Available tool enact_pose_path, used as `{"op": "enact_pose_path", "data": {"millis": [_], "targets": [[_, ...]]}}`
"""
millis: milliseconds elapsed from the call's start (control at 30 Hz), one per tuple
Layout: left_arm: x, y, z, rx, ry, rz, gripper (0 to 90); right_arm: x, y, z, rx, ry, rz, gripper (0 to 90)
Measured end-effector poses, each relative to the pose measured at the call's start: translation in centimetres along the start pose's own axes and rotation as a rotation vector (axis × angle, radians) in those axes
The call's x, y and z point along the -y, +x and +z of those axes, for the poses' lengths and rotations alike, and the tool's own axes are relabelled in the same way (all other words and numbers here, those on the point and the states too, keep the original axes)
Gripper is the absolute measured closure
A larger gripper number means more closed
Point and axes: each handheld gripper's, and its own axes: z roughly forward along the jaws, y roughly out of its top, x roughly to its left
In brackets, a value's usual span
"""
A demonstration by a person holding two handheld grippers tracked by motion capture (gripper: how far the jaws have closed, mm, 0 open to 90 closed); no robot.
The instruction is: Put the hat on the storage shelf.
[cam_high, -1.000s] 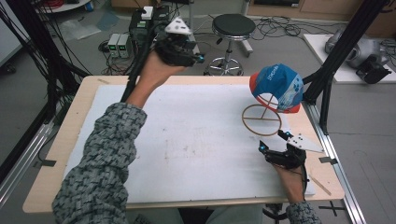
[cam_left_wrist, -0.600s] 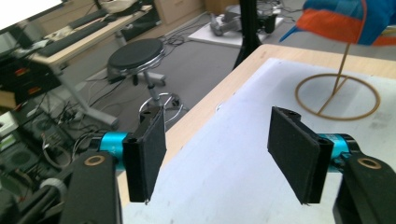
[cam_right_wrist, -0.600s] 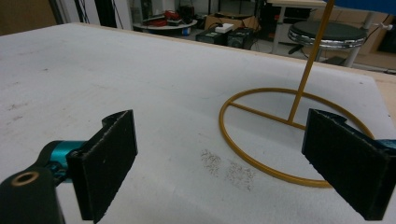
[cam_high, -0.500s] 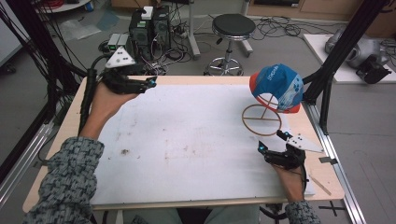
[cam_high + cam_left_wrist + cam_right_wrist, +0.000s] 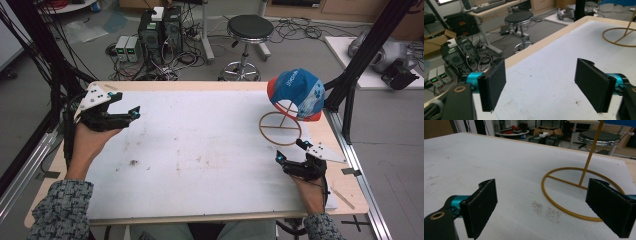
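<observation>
A blue and red cap [image 5: 296, 92] sits on a gold wire stand [image 5: 280, 128] at the table's far right. My left gripper [image 5: 134, 114] hovers over the left side of the white mat, far from the cap. Its jaws have just been opening and stand open with nothing between them, as the left gripper view [image 5: 544, 87] confirms. My right gripper [image 5: 289, 151] rests near the front right, just in front of the stand's ring. It is open and empty [image 5: 544, 210], with the stand's pole [image 5: 590, 157] rising ahead of it.
The white mat [image 5: 200, 150] covers most of the wooden table. Black frame posts [image 5: 350, 85] stand at the right edge. On the floor beyond the far edge are a round stool [image 5: 247, 30] and electronics boxes [image 5: 160, 25] with cables.
My left hand has swung from above the table's far edge leftward and down toward the mat's left side, its jaws spreading wider. The right hand and the cap have stayed put.
</observation>
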Motion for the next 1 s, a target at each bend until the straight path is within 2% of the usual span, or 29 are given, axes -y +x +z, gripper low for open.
{"op": "enact_pose_path", "data": {"millis": [267, 500, 733, 833, 1000], "targets": [[3.7, -0.5, -1.7, -0.041, -0.029, -0.037, 21.9, -0.1, 0.3, 0.0, -0.005, 0.004, -0.002, 9.4], [7.1, -0.9, -2.8, -0.071, -0.017, -0.073, 21.1, 0.0, 0.3, -0.1, -0.006, 0.007, 0.005, 9.4], [9.1, -1.6, -3.2, -0.087, -0.014, -0.082, 20.9, 0.0, 0.3, -0.1, -0.005, 0.006, 0.006, 9.4], [9.9, -1.6, -3.2, -0.081, -0.023, -0.099, 20.9, 0.0, 0.3, -0.1, -0.003, 0.009, 0.008, 9.4], [10.6, -1.5, -3.1, -0.076, -0.011, -0.11, 20.9, 0.0, 0.4, -0.1, -0.003, 0.012, 0.007, 9.4]]}}
